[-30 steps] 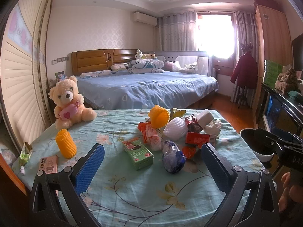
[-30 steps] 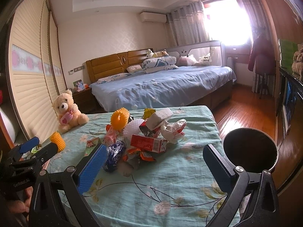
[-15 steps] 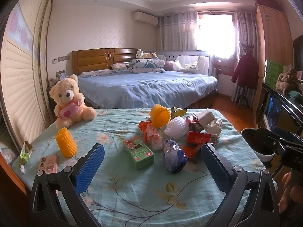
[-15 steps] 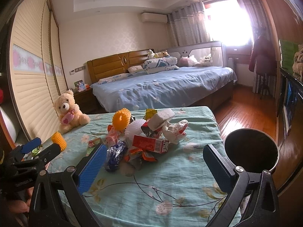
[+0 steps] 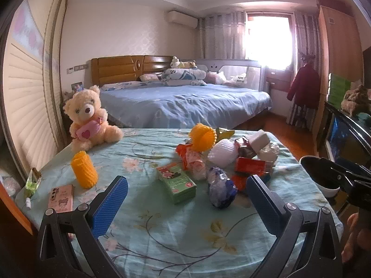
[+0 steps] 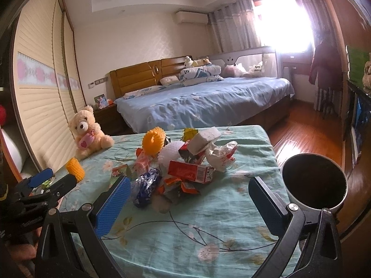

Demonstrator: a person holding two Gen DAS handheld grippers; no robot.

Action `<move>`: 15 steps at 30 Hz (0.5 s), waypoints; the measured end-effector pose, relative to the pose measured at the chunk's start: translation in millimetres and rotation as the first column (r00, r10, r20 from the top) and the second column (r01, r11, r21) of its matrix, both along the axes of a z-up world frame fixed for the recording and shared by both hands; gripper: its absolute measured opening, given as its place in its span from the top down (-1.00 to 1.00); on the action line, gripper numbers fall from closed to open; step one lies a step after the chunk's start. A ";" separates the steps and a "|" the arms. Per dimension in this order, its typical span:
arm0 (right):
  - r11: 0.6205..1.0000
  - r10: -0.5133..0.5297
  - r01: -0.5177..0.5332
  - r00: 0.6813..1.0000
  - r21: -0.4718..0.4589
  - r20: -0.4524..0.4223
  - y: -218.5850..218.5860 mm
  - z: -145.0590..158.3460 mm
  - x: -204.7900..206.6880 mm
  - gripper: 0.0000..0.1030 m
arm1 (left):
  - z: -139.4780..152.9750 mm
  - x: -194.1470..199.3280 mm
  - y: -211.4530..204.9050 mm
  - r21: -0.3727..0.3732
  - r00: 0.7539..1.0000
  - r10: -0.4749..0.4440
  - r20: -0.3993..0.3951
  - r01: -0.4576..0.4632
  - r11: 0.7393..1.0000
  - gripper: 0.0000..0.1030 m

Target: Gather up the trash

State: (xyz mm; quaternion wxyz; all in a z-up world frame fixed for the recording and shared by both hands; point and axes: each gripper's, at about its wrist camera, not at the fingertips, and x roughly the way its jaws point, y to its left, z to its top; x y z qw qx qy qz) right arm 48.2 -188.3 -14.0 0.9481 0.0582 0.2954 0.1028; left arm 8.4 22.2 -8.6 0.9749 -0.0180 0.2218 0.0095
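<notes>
Left wrist | green box (image 5: 176, 183) flat, long axis running away-left | both hand-held grippers wide apart, empty

A home bedroom; bed (image 5: 185, 102), wooden headboard (image 5: 129, 69), curtained window (image 5: 266, 37).

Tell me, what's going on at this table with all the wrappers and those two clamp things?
A person is holding a two-finger gripper in each hand to collect trash. Both the left gripper and the right gripper hang open over the table, gripping nothing. A pile of wrappers and cartons sits untouched mid-table, with a green box and a blue wrapper nearest. The dark bin waits at the table's right edge. A teddy bear sits at the far left.
</notes>
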 end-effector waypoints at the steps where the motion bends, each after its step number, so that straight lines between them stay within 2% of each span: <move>1: 1.000 0.005 -0.005 1.000 0.004 -0.006 0.3 -1.5 1.0 -0.98 | -0.8 1.5 1.3 -0.004 1.000 0.003 -0.004 -0.003 1.000 -0.98; 15: 0.999 0.036 -0.032 0.990 0.029 -0.138 9.4 -38.0 29.9 -0.93 | -23.3 39.1 24.0 -0.050 0.992 0.043 -0.120 -0.049 0.998 -0.93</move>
